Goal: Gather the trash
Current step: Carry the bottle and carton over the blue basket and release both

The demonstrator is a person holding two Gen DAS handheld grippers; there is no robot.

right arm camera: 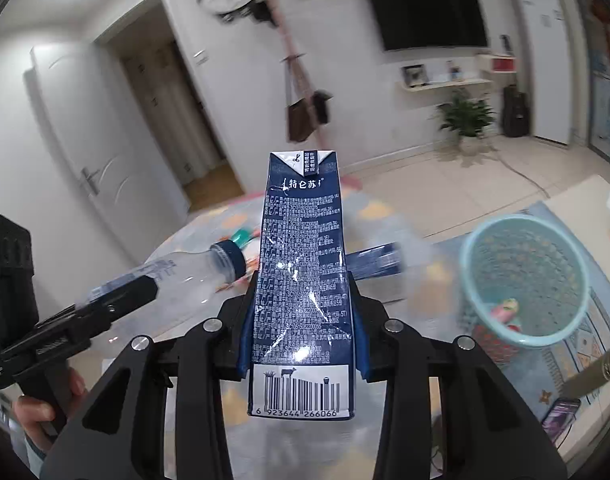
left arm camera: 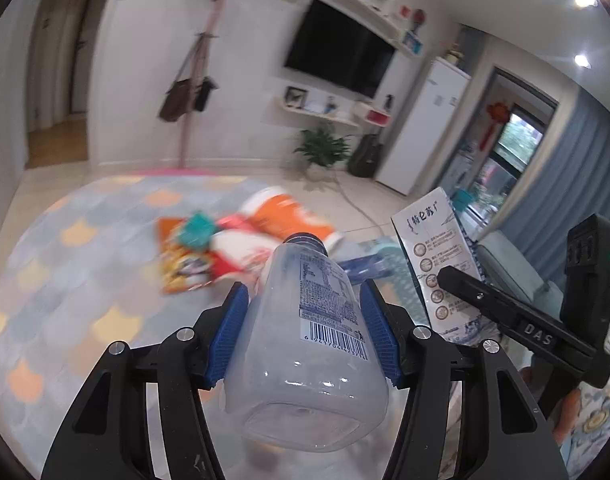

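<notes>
Holding 2 pieces of trash at once, we have the left gripper (left arm camera: 305,320) clamped on a clear empty plastic bottle with a dark blue cap (left arm camera: 311,344), blue pads pressing its 2 flat sides, long axis running forward along the fingers with the cap pointing away from us. Our right gripper (right arm camera: 301,312) is clenched on a tall dark blue milk carton with white print (right arm camera: 301,280), gripped across its narrow sides, long axis also forward, barcode end nearest the camera. What matters for the drop: the round light teal mesh plastic basket (right arm camera: 523,280) sits low and to the right of the right gripper, mouth up and tipped toward us, with a little trash already at the bottom. We judge the right arm is the nearer one, so the carton probably goes in first, swung right and tipped down. The left gripper is farther, on the other side of the carton, so the bottle would have to cross over. More trash, a blurred pile of orange and red snack wrappers (left arm camera: 241,248), lies ahead on the grey patterned rug (left arm camera: 65,280), well apart from the basket.
</notes>
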